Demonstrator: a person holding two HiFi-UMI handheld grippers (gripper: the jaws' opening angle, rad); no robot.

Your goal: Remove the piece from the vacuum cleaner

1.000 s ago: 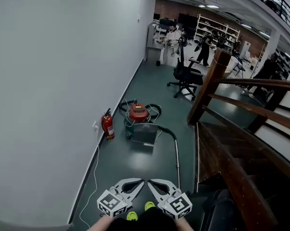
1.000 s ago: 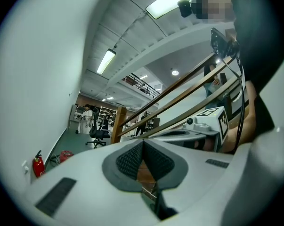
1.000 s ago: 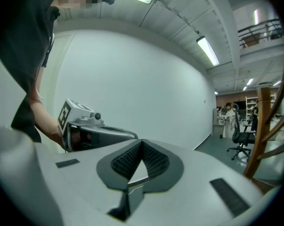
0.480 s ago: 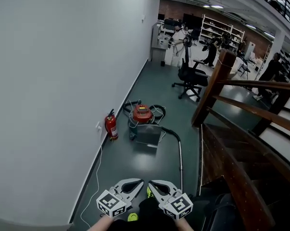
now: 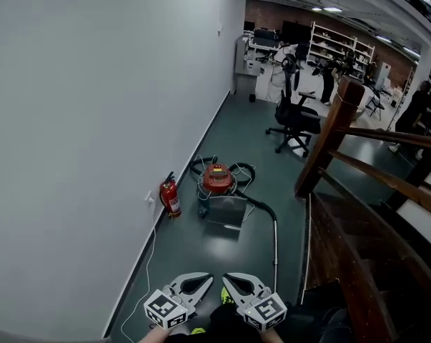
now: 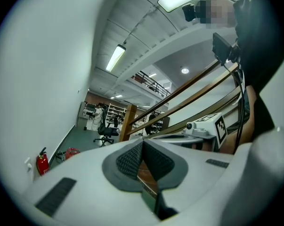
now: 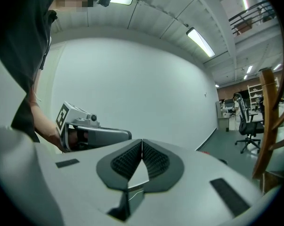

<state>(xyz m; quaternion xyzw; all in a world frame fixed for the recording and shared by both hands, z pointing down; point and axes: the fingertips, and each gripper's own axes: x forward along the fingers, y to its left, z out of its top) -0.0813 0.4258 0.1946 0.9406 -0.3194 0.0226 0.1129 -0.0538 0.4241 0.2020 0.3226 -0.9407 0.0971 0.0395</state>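
The red vacuum cleaner (image 5: pixel 217 179) stands on the green floor by the left wall, several steps ahead of me. Its black hose curls round it and runs into a long metal tube (image 5: pixel 275 252) lying toward me. A grey flat box (image 5: pixel 226 211) sits just in front of it. My left gripper (image 5: pixel 210 278) and right gripper (image 5: pixel 225 277) are held side by side at the bottom of the head view, both shut and empty, far from the vacuum. The left gripper view shows shut pads (image 6: pixel 132 160) and the vacuum (image 6: pixel 72 151) small in the distance.
A red fire extinguisher (image 5: pixel 171 197) stands against the wall left of the vacuum, with a white cable (image 5: pixel 145 263) along the wall base. A wooden stair railing (image 5: pixel 329 138) and stairs fill the right. A black office chair (image 5: pixel 295 123) and people stand farther back.
The vacuum, extinguisher and tube have slid lower and a little right in the head view as I come closer. Both grippers stay shut, low in the view.
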